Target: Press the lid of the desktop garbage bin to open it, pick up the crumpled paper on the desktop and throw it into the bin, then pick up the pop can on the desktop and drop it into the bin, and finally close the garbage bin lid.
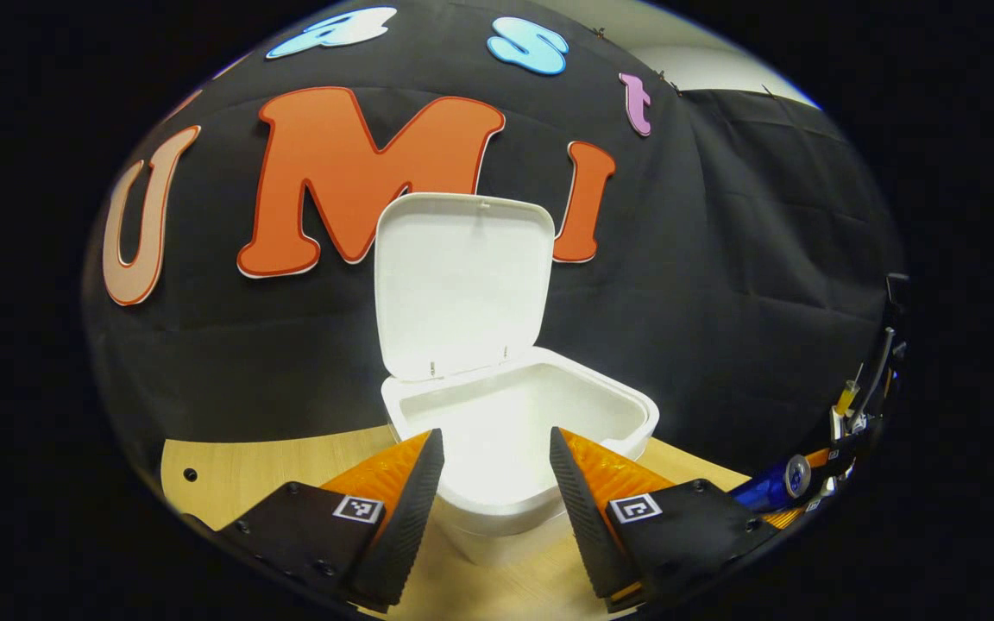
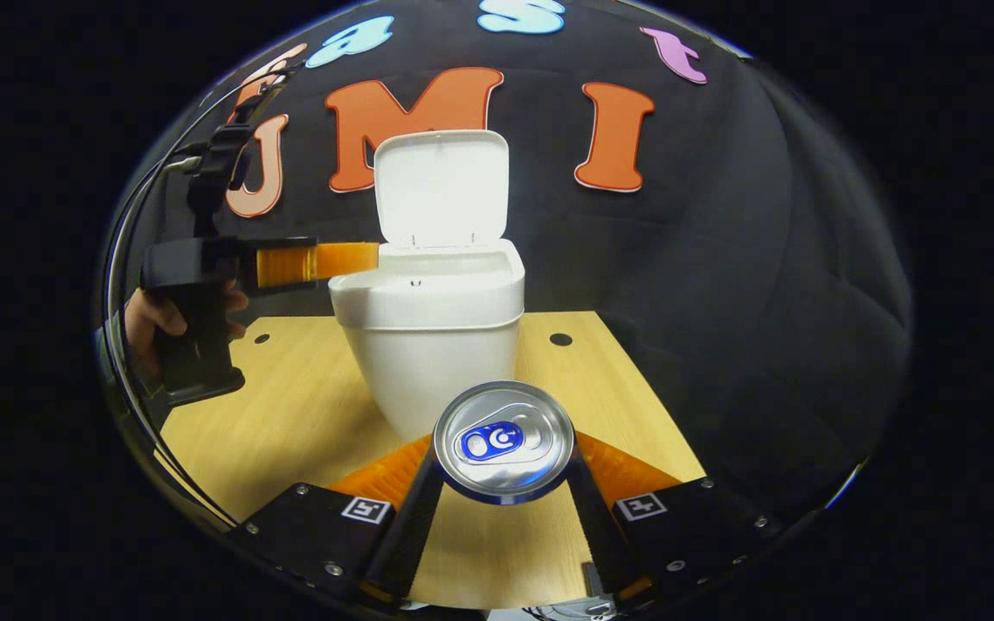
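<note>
Pinched between both fingers of the right gripper [image 2: 504, 500], the can [image 2: 504, 442] shows its top end-on, above the surface [image 2: 290, 414] near its front edge. Behind it the bin [image 2: 428, 345] stands mid-surface, lid [image 2: 443, 185] upright. At the bin's rim, the left gripper [image 1: 497, 483] hovers with fingers spread, holding nothing, a hand [image 2: 152, 323] on its handle.

The white plastic garbage bin [image 2: 428, 345] with its white upright lid [image 2: 443, 188] stands on a pale wood-grain tabletop [image 2: 290, 414], before a silver-topped aluminium pop can [image 2: 504, 442] with a blue tab and blue rim.
</note>
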`<action>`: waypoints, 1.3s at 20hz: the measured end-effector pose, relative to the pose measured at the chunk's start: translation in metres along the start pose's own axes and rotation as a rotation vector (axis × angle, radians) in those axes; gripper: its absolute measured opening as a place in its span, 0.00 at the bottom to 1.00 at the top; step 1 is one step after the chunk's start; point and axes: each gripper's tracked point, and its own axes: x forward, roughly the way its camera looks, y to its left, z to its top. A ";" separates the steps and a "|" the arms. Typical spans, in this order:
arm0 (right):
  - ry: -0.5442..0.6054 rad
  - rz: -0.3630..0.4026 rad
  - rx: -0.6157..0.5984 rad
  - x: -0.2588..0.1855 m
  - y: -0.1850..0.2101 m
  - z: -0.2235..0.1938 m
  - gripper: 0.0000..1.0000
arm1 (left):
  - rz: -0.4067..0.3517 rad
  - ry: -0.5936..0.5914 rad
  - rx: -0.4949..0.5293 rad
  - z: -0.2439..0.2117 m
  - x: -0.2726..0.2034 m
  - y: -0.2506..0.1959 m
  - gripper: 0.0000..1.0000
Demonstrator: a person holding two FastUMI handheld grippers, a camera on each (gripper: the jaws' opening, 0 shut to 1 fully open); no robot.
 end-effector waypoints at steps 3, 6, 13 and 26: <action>-0.033 -0.014 -0.033 0.006 -0.009 0.020 0.80 | 0.008 -0.026 0.010 0.002 -0.015 0.003 0.93; -0.071 -0.021 -0.045 -0.001 -0.016 0.038 0.80 | 0.024 -0.040 0.014 0.002 -0.028 0.010 0.96; -0.162 -0.002 -0.067 -0.003 -0.012 0.088 0.80 | 0.100 -0.038 -0.007 -0.006 -0.057 0.041 0.98; -0.272 0.070 -0.128 0.014 0.008 0.139 0.80 | 0.294 -0.041 0.018 -0.027 -0.129 0.101 0.98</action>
